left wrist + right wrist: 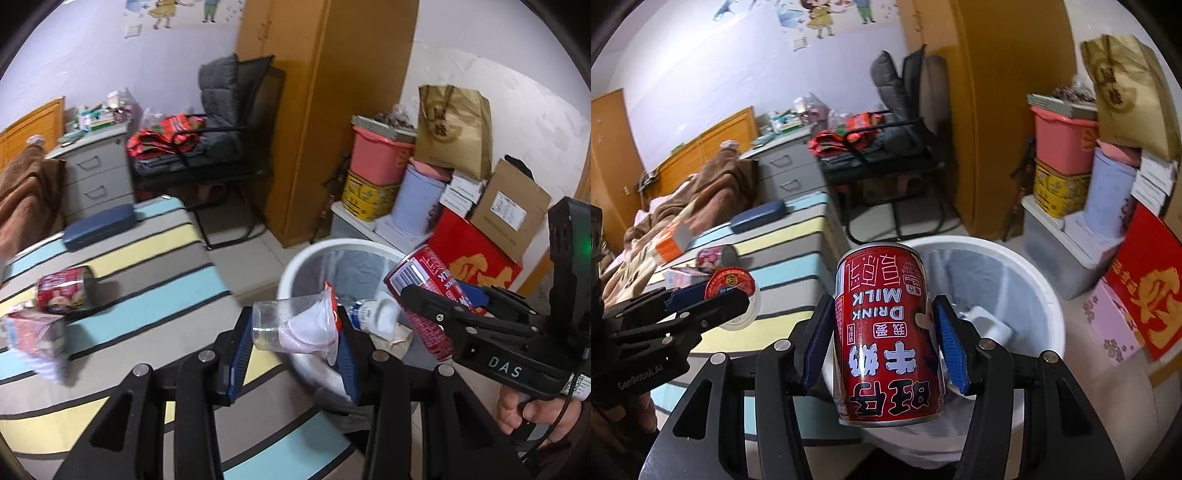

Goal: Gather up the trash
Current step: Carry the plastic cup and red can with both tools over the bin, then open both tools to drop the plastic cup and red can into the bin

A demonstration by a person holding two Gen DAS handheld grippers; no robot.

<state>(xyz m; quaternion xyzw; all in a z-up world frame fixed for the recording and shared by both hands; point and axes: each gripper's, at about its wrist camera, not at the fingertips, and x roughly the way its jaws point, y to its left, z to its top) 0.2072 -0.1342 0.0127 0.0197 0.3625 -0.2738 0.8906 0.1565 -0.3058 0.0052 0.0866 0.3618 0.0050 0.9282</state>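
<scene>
My left gripper (293, 319) is shut on a clear plastic cup (277, 326) with a peeled red-and-white lid, held sideways at the rim of the white bin (291, 275). My right gripper (882, 314) is shut on a red milk-drink can (886, 354), upside down over the bin (1038, 284). Each gripper shows in the other's view: the right gripper (436, 301) with the can (417, 280), and the left gripper (705, 301) with the cup's lid (729, 284). The bin is lined and holds some white rubbish (991, 325). A second red can (62, 291) and a pink packet (33, 332) lie on the striped bed (155, 295).
A blue case (99, 225) and an orange carton (670, 243) lie on the bed. Behind it stand a grey drawer cabinet (96, 173) and a black chair (229, 140) piled with clothes. A wooden wardrobe (325, 110) and stacked boxes (476, 254) crowd the bin's far side.
</scene>
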